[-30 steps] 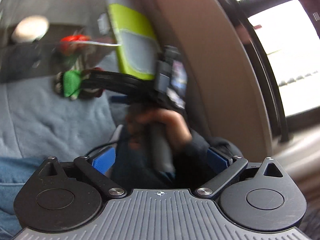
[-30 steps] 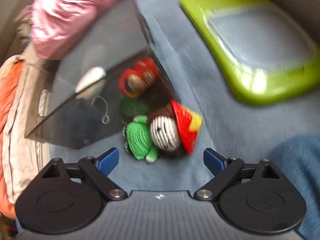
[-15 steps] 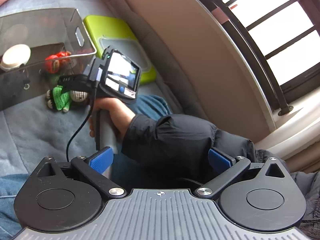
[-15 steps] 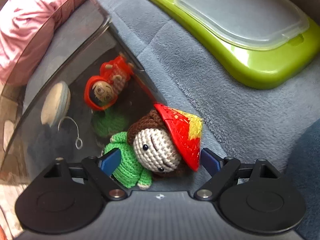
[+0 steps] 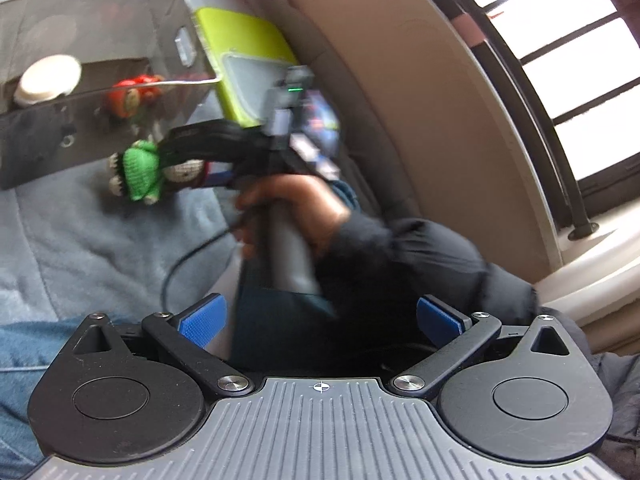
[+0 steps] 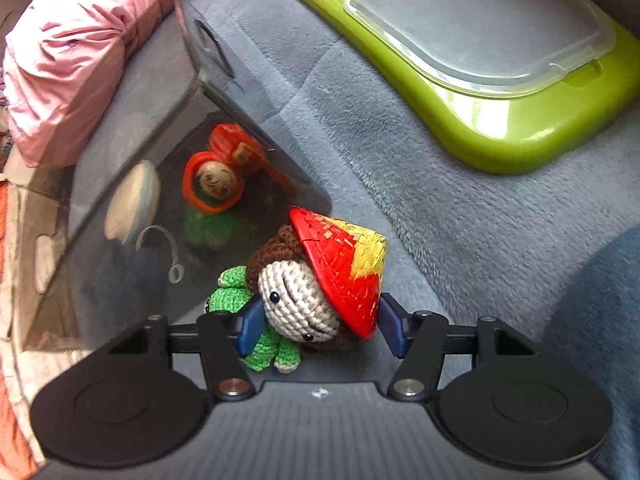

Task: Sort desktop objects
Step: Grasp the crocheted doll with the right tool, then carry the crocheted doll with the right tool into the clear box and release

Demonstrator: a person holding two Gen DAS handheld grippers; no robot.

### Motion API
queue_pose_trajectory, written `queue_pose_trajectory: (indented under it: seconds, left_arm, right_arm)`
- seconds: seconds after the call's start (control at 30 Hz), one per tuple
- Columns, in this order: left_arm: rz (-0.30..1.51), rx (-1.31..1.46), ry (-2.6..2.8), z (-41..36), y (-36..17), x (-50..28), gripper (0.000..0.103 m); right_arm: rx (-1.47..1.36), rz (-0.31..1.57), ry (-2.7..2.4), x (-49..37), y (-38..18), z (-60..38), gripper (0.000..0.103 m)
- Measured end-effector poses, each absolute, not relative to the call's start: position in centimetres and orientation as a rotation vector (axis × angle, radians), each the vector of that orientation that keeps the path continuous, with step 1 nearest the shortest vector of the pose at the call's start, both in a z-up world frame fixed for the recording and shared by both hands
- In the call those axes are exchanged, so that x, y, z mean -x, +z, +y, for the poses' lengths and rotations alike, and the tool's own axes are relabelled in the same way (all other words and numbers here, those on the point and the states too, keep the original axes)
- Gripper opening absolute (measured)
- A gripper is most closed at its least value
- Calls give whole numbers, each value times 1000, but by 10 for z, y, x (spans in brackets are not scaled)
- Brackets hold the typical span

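A crochet doll (image 6: 296,304) with a green body, cream head and red-yellow straw hat lies on the grey-blue cushion beside a clear plastic box (image 6: 132,148). My right gripper (image 6: 320,326) has closed its blue pads on the doll's head and hat. The doll also shows in the left wrist view (image 5: 140,170), between the right gripper's fingers. Inside the box lie a red wooden doll (image 6: 216,178) and a cream round object (image 6: 132,202). My left gripper (image 5: 320,320) is open and empty, held back above the person's arm.
A lime-green lid (image 6: 480,60) with a clear panel lies on the cushion to the right of the box. A pink garment (image 6: 72,48) sits behind the box. A tan backrest (image 5: 400,100) and a window (image 5: 560,60) are at right. Blue jeans (image 6: 600,300) are near.
My right gripper moved down onto the crochet doll and closed its pads on the head and hat. My left gripper stayed open and shifted only slightly.
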State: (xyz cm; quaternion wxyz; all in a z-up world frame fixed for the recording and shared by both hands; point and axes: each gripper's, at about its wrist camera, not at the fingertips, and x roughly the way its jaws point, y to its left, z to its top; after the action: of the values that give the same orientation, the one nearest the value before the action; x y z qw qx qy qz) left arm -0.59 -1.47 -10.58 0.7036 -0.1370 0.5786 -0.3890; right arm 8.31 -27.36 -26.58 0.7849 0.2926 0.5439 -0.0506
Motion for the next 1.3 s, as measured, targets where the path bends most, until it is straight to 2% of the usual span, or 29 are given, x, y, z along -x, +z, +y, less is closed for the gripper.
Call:
queue_pose_trajectory:
  seconds: [0.23, 0.43, 0.57, 0.67, 0.8, 0.97, 1.17, 1.3]
  left_arm:
    - [1359, 472, -632, 43, -144, -17, 103]
    - [1371, 610, -523, 83, -170, -37, 103]
    - [1416, 648, -491, 94, -192, -50, 103]
    - [1430, 631, -507, 92, -205, -61, 103]
    - [1402, 550, -566, 93, -231, -77, 103]
    - [1408, 677, -855, 87, -272, -91, 103]
    - [1270, 636, -983, 75, -263, -94, 103]
    - [1344, 705, -899, 83, -279, -99, 103]
  right_arm:
    - [-600, 1154, 26, -66, -211, -278, 61]
    - [-602, 1126, 131, -75, -138, -282, 61]
    - [-533, 1050, 185, -97, -84, -277, 62]
    - [-480, 1004, 188, -137, -71, -266, 62]
    - [-293, 1016, 123, -201, -101, -226, 62]
    - [-82, 1099, 55, -263, -173, -177, 62]
    - [-36, 1192, -9, -293, -220, -161, 63]
    - [-74, 1242, -13, -300, -233, -161, 63]
